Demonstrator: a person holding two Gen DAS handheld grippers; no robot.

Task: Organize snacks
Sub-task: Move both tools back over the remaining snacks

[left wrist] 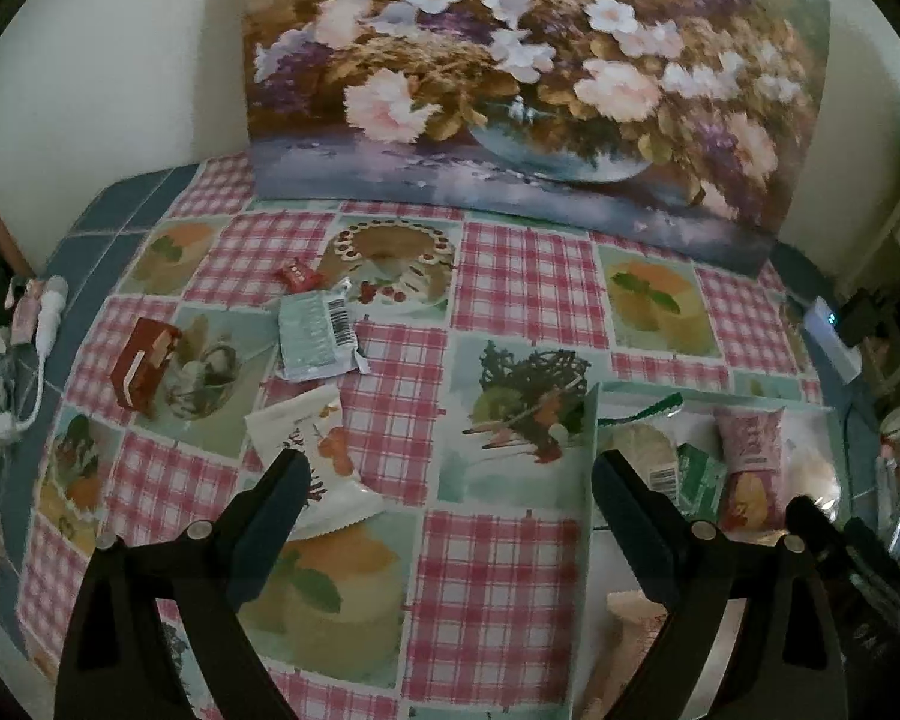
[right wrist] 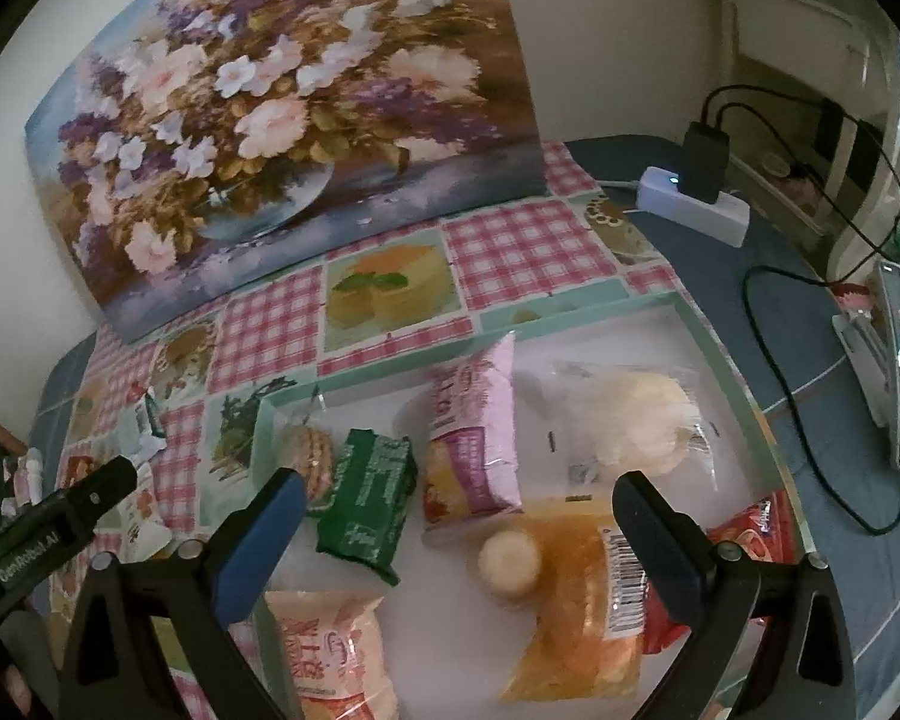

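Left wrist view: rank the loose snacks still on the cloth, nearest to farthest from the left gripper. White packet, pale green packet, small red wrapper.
From the left gripper:
1. White packet, right at its left finger, partly hidden by it.
2. Pale green packet, barcode up, further back on the cloth.
3. Small red wrapper, farthest, just beyond the green one, toward the painting.

Four snacks lie loose on the tablecloth ahead of the left tongs: one white packet [left wrist: 315, 456] touching the left finger, one pale green packet [left wrist: 318, 333] beyond it, one red box [left wrist: 144, 369] to the left, one small red wrapper [left wrist: 297, 274] farthest off.

One tray [right wrist: 744, 396] under the right tongs holds seven packets: one green [right wrist: 369, 498], one pink [right wrist: 471, 438], two clear [right wrist: 630, 414], two orange [right wrist: 570, 594], one red [right wrist: 756, 534].
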